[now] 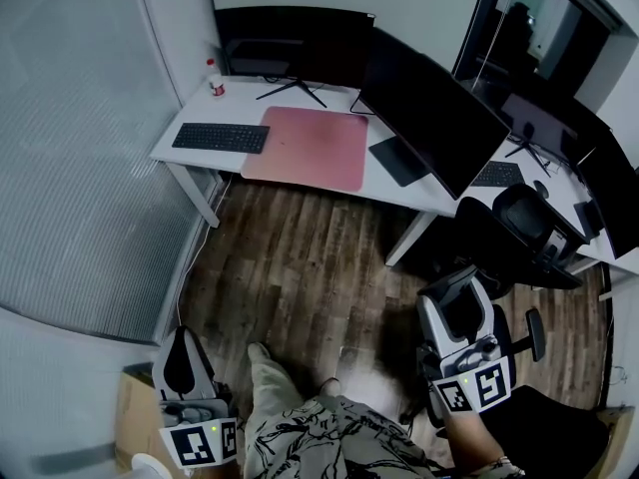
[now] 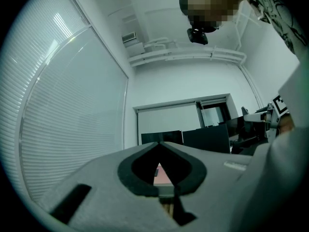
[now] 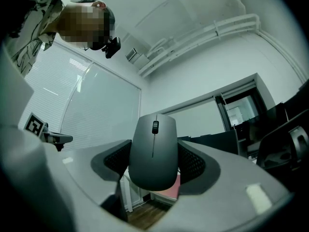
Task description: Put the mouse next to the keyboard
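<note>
The person stands back from the white desk (image 1: 238, 103), out on the wood floor (image 1: 300, 257), with both tools held low near the body. The right gripper (image 3: 154, 167) is pinching the grey mouse (image 3: 152, 146). Its 2 jaws press on the 2 sides of the mouse, and the wheel end sticks up out of them. So the mouse is not on the desk; it is up in the air in that tool, far from the keyboard (image 1: 220, 137). The left gripper (image 2: 159, 145) has its jaws pressed together at the tips, and nothing is between them. The black keyboard lies on the left part of the desk. Just to its right is a pink mat (image 1: 308, 148), and the 2 look like they touch or almost touch. A small bottle with a red cap (image 1: 216, 86) stands behind the keyboard, near the wall. A dark screen (image 1: 295, 43) stands at the back of the desk, and a bigger screen (image 1: 434, 118) stands at the right end. A black chair (image 1: 529, 226) is on the right, by another desk.
</note>
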Motion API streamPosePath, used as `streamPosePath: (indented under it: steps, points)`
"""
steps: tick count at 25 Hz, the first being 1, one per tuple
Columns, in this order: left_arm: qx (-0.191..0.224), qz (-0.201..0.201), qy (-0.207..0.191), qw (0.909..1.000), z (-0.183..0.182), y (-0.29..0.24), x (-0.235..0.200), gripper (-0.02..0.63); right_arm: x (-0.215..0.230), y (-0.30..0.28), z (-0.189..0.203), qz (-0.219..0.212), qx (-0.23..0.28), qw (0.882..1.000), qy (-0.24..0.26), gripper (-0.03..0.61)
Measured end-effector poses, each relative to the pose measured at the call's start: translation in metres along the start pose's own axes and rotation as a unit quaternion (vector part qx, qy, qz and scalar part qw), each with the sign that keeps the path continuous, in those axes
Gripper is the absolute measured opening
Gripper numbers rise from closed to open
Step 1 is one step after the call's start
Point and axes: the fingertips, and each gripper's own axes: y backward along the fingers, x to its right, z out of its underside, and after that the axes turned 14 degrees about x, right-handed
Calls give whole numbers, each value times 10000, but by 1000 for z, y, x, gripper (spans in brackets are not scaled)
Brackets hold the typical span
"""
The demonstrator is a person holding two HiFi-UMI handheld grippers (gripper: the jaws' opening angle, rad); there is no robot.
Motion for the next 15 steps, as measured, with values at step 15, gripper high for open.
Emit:
streamPosePath:
  steps: [15]
  points:
    - [167,359,214,9990,18,-76,-60,2,-29,-72,17,239,184,9995,118,304]
